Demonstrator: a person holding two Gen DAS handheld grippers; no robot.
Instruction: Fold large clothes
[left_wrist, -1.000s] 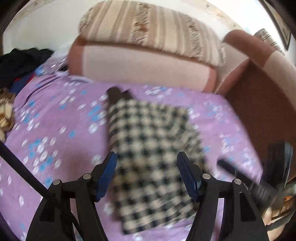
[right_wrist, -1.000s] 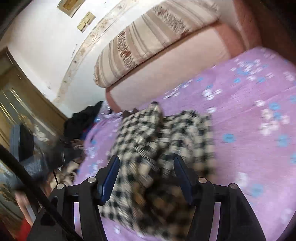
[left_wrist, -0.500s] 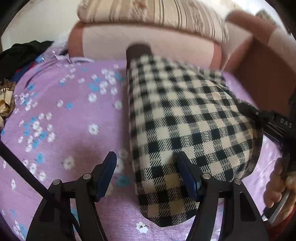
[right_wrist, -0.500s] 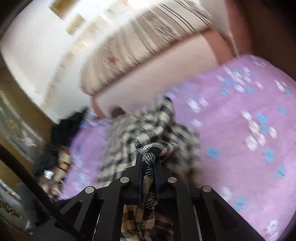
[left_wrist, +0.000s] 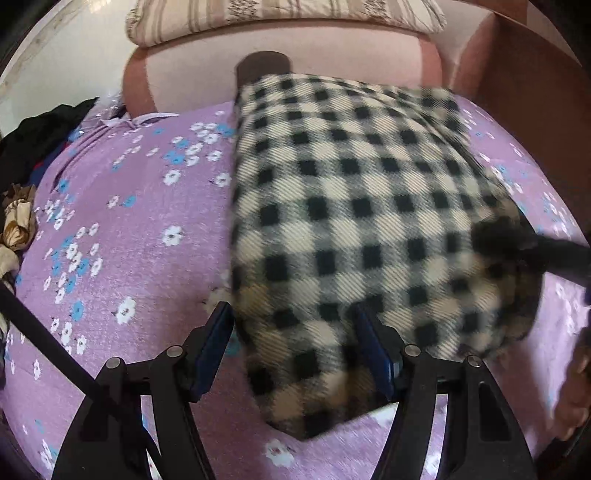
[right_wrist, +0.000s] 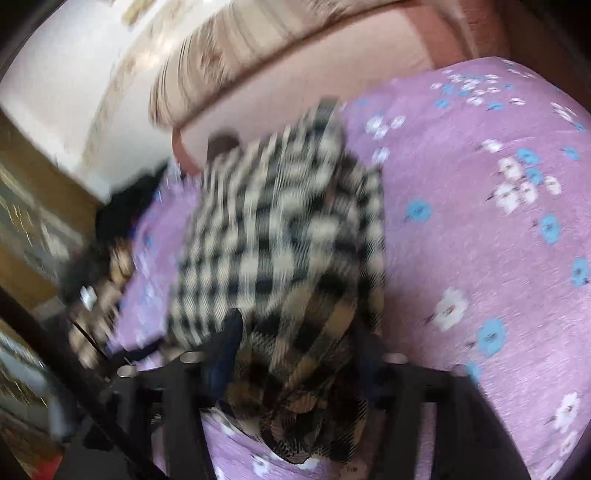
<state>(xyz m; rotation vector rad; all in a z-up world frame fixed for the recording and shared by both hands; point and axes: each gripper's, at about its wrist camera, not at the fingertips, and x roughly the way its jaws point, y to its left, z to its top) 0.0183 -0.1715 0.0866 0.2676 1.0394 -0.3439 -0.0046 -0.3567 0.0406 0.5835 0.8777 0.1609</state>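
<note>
A black-and-cream checked garment (left_wrist: 351, 206) lies folded on the purple flowered cover (left_wrist: 122, 236). My left gripper (left_wrist: 291, 314) is open and hangs low over its near corner, with the cloth's edge between the fingers and the pads clear of it. In the right wrist view the same garment (right_wrist: 277, 221) is blurred and bunched up. My right gripper (right_wrist: 299, 328) has that bunched cloth between its jaws, which are opening and stand apart. The right gripper (left_wrist: 554, 254) also shows as a dark blur at the garment's right edge in the left wrist view.
A pink sofa backrest (left_wrist: 280, 33) with a striped cushion (left_wrist: 288, 11) rises behind the garment. A brown armrest (left_wrist: 524, 92) walls the right side. Dark clothes (left_wrist: 44, 136) are piled at the left. A person's hand (left_wrist: 576, 387) is at the right edge.
My right gripper closed on the garment's edge, then its jaws parted again. My left gripper sank closer to the garment, which now fills more of its view.
</note>
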